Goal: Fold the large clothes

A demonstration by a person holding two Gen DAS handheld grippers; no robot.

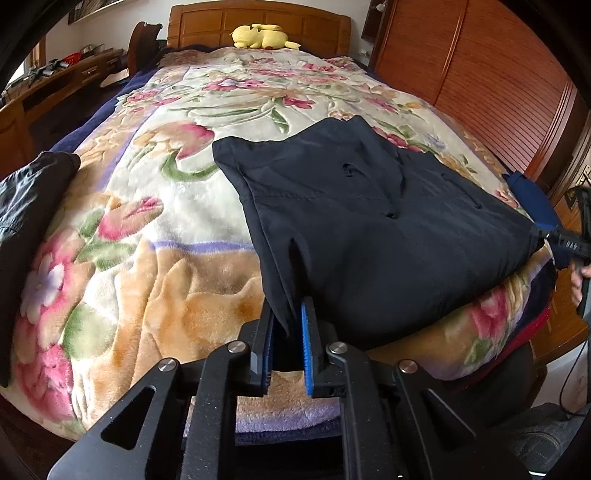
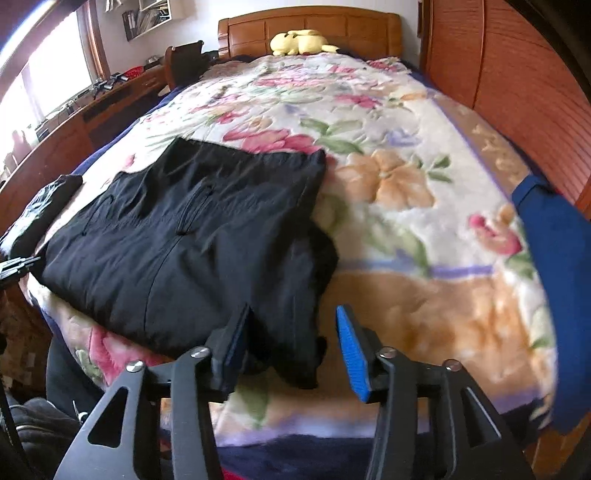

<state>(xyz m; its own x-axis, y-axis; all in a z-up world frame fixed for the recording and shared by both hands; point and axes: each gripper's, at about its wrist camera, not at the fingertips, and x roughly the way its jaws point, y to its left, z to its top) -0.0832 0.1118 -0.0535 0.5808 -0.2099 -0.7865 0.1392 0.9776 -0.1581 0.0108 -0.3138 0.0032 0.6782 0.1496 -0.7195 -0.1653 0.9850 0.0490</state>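
Lying folded at the foot of the floral blanket (image 1: pixel 155 229), the black garment (image 1: pixel 369 229) has its near edge pinched in the left gripper (image 1: pixel 287 325), while the right gripper (image 2: pixel 291 325) stands open around its corner, no readable labels, yellow plush toy (image 1: pixel 262 36) by the headboard.

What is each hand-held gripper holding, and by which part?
The left hand-held gripper pinches the dark garment by its near edge. The right hand-held gripper stands open around the near corner, gripping nothing.
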